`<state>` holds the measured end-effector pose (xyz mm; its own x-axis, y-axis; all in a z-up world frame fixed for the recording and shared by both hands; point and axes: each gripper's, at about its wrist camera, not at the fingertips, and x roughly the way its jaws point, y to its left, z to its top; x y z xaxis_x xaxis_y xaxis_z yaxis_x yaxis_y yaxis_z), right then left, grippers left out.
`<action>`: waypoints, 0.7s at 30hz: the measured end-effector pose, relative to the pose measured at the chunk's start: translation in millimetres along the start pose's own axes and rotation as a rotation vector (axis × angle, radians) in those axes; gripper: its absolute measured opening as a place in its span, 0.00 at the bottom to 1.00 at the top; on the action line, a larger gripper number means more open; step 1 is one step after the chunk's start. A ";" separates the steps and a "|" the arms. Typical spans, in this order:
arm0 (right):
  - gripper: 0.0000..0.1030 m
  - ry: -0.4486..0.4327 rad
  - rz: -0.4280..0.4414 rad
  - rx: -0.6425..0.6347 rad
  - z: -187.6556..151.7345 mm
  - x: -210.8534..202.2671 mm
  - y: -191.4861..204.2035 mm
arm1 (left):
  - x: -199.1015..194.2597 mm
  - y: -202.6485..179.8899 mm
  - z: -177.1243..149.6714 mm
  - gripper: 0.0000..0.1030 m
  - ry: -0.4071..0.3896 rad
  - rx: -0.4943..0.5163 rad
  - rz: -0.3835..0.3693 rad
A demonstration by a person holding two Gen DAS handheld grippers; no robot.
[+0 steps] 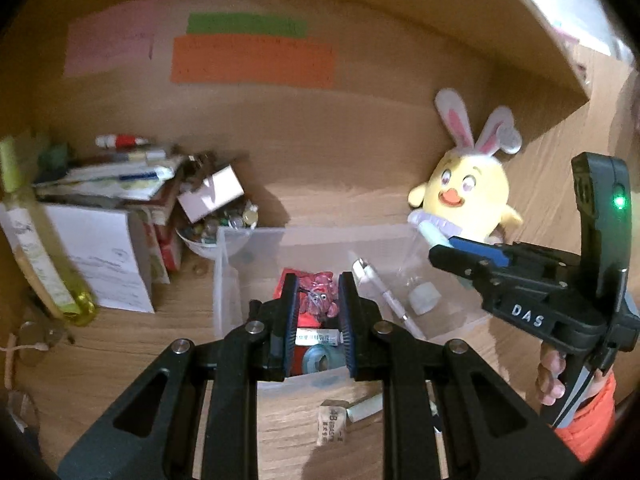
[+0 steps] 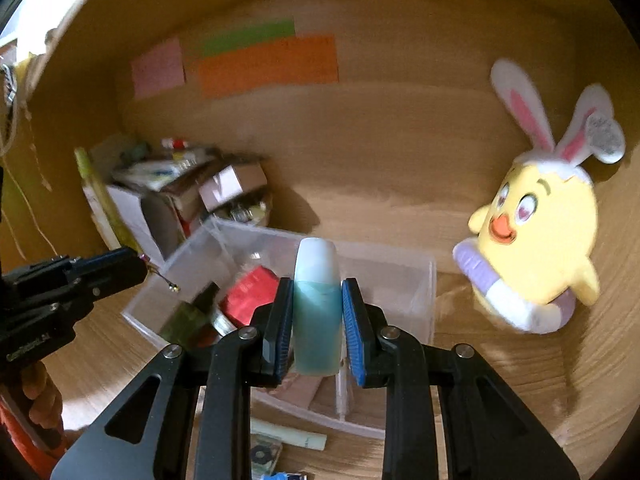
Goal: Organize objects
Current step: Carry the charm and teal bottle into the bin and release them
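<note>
A clear plastic bin (image 1: 228, 280) sits on the wooden desk; it also shows in the right wrist view (image 2: 424, 280). It holds a red packet (image 2: 250, 296), a white pen (image 1: 380, 284), a small tube (image 1: 318, 337) and a tape roll (image 1: 320, 360). My left gripper (image 1: 319, 312) hangs over the bin, shut on a small red charm (image 1: 320, 294) with a thin dangling wire (image 2: 166, 282). My right gripper (image 2: 318, 320) is shut on a small bottle of blue-green liquid with a white cap (image 2: 316, 304), held above the bin's right part.
A yellow chick plush with bunny ears (image 1: 466, 188) leans at the right. Stacked boxes and papers (image 1: 108, 216), a bowl of small items (image 1: 216, 232) and a yellow-green bottle (image 1: 36, 240) crowd the left. Small packets (image 1: 332, 424) lie before the bin. Coloured notes (image 1: 252, 60) on the back wall.
</note>
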<state>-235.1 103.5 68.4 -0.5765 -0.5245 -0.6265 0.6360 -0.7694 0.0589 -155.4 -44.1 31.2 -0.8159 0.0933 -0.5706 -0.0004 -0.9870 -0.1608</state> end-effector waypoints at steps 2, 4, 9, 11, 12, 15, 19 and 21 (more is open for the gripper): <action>0.21 0.038 -0.004 -0.003 -4.2 15.5 -1.5 | 14.2 2.0 -2.7 0.19 0.036 -0.008 -0.005; 0.21 0.064 -0.008 -0.003 -7.4 26.1 -2.3 | 25.6 4.3 -5.0 0.19 0.065 -0.015 0.002; 0.21 0.124 -0.015 -0.002 -18.2 52.4 -4.0 | 50.3 13.7 -11.7 0.19 0.134 -0.043 -0.009; 0.21 0.138 -0.016 -0.005 -20.5 57.2 -4.5 | 57.8 16.0 -15.4 0.19 0.167 -0.061 -0.043; 0.21 0.143 -0.019 -0.009 -21.3 58.8 -4.5 | 60.7 16.3 -16.9 0.19 0.181 -0.067 -0.054; 0.21 0.152 -0.013 -0.015 -22.1 59.2 -4.1 | 64.3 11.8 -19.9 0.19 0.196 -0.050 -0.046; 0.21 0.168 -0.013 -0.018 -20.3 56.7 -3.6 | 55.7 3.1 -19.9 0.21 0.168 -0.011 -0.023; 0.24 0.163 -0.016 -0.013 -19.4 50.9 -4.8 | 50.6 -0.1 -19.8 0.29 0.161 -0.003 -0.026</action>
<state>-257.5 87.6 21.2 -0.4962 -0.4455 -0.7452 0.6348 -0.7717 0.0387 -185.3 -36.7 -13.6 -0.7122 0.1390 -0.6880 -0.0188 -0.9836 -0.1794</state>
